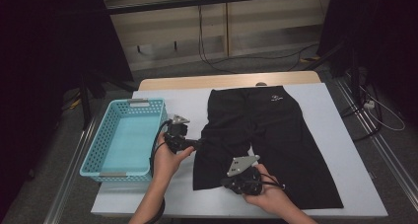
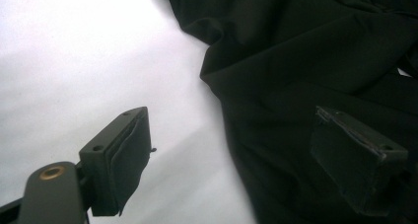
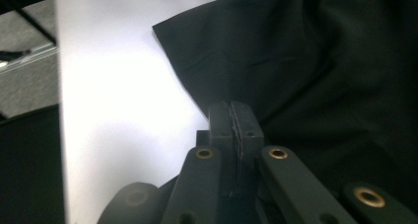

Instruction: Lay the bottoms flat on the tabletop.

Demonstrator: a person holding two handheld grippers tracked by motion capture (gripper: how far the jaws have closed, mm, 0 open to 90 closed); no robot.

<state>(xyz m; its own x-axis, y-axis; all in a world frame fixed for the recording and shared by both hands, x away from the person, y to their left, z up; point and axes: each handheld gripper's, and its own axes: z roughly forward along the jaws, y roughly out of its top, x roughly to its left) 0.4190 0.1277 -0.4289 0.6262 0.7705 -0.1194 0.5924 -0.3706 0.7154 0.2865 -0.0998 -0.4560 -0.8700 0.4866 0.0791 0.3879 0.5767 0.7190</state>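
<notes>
White cloth covers the table [image 1: 335,150], and on it the right gripper [image 3: 231,116] has its jaws clenched on the hem edge of the black shorts [image 1: 268,140]; in the right gripper view the two pads meet with only a thin fold of the dark fabric between them, close to the corner of one leg. The left gripper [image 2: 236,150] stands released, jaws wide apart: one pad hangs over the bare white cloth, the other over the fabric, so the side edge of the shorts runs up between them; whether either pad touches it I cannot tell. In the high view the shorts lie flat at the middle of the table, long axis running from the person's side to the far side, waistband with its small white logo at the far end, the two leg openings towards the person. A light blue basket [image 1: 148,105] sits just beside the left gripper, at the table's left edge.
</notes>
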